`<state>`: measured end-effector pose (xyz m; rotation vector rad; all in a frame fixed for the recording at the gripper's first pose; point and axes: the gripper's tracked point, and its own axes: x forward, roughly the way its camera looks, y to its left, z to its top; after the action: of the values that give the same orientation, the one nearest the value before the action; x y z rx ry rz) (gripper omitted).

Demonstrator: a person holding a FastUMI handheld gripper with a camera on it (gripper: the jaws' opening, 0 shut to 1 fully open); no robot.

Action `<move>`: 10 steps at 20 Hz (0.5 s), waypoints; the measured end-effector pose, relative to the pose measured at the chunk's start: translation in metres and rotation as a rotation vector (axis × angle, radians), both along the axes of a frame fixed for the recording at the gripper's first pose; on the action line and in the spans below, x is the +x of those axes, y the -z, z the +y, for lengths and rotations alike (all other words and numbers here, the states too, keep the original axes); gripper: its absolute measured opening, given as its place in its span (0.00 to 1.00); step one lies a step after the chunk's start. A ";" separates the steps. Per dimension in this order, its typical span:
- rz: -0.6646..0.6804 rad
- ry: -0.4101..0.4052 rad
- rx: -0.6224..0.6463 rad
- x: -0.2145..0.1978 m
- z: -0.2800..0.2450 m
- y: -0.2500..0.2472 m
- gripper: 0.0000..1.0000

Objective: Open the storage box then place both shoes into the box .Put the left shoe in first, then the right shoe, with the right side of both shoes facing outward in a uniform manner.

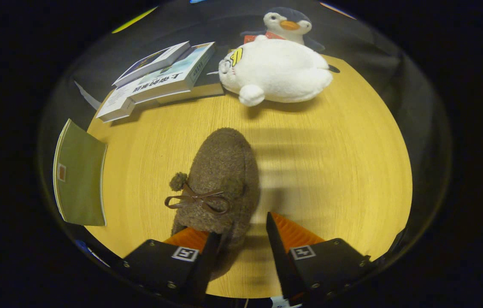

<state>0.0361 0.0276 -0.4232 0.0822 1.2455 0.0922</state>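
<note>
Wooden round table (335, 171) spreads beneath the gripper (243, 237). At its far edge lies a white plush toy (278, 70) with a penguin toy (288, 23) just behind it, and a stack of books (164, 79) beside them. A green booklet (80, 175) overhangs the table's rim. A brown fuzzy shoe (222, 175) with a bow and pompom lies just ahead of the fingers, its heel reaching between them. The fingers are spread apart, one finger (211, 246) touching the heel, the other clear of it.
</note>
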 end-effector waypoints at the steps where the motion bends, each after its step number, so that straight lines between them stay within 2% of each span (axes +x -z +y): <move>1: 0.005 0.004 -0.043 0.000 -0.008 -0.001 0.36; 2: 0.001 0.009 -0.042 0.002 -0.006 -0.002 0.08; 4: 0.005 0.005 -0.032 0.002 -0.002 -0.009 0.00; 10: -0.027 -0.030 -0.010 0.006 0.017 -0.038 0.00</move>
<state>0.0419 0.0443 -0.3853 0.0538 1.2204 0.1128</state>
